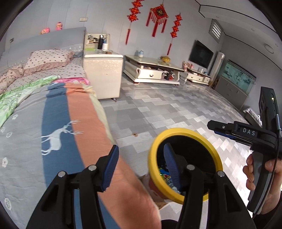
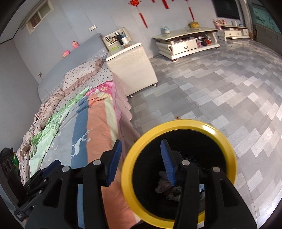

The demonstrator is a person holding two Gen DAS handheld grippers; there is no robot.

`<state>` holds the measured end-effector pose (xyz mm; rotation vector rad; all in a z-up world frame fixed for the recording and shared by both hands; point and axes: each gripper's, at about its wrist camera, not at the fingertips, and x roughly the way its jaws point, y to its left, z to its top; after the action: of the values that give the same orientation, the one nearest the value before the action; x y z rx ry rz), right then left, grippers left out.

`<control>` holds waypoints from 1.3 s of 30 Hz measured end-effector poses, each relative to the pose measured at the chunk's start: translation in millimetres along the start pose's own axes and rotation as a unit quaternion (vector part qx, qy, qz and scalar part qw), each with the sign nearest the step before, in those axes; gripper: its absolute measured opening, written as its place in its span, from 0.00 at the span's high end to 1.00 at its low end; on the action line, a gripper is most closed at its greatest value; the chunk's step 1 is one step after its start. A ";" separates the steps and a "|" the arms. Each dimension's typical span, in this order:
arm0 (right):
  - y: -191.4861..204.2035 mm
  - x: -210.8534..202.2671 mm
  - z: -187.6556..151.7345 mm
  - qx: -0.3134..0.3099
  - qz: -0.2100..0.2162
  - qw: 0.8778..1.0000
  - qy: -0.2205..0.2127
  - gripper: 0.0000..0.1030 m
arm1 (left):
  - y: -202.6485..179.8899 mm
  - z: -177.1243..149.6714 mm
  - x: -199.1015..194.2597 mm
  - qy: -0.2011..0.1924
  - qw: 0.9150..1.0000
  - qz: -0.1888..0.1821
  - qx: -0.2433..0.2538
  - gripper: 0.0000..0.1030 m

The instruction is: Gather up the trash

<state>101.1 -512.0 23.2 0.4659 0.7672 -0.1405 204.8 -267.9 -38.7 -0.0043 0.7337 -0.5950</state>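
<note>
Home bedroom-living room: made bed (image 1: 44,109), wall TV (image 1: 201,53), low cabinet (image 1: 151,70), red knot hangings (image 1: 158,15).

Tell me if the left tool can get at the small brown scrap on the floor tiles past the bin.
Probably yes: the left tool is open and empty, the scrap lies on bare floor, though the yellow-rimmed bin stands close.

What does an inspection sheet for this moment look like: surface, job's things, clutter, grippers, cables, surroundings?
Surface: grey patterned tile floor beside a bed with a deer-print cover.
Job's things: yellow-rimmed bin on the floor by the bed, crumpled trash inside.
Clutter: one small brown scrap on the tiles beyond the bin.
Grippers: left gripper open, nothing between its pads; right gripper open, empty, one finger over the bin mouth.
Cables: a thin black cable along the right hand-held gripper.
Surroundings: white bedside cabinet, low TV stand, wall television, red hanging ornaments.
</note>
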 end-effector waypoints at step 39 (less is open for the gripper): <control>286.6 78.3 -104.8 -0.147 0.135 0.976 0.090 0.57 | 235.9 -95.8 -156.5 -0.024 0.973 0.176 -0.145 0.51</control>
<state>173.3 -205.9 4.7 0.2980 0.8775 0.2692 172.7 28.5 -60.9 -0.1549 0.7480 -0.1462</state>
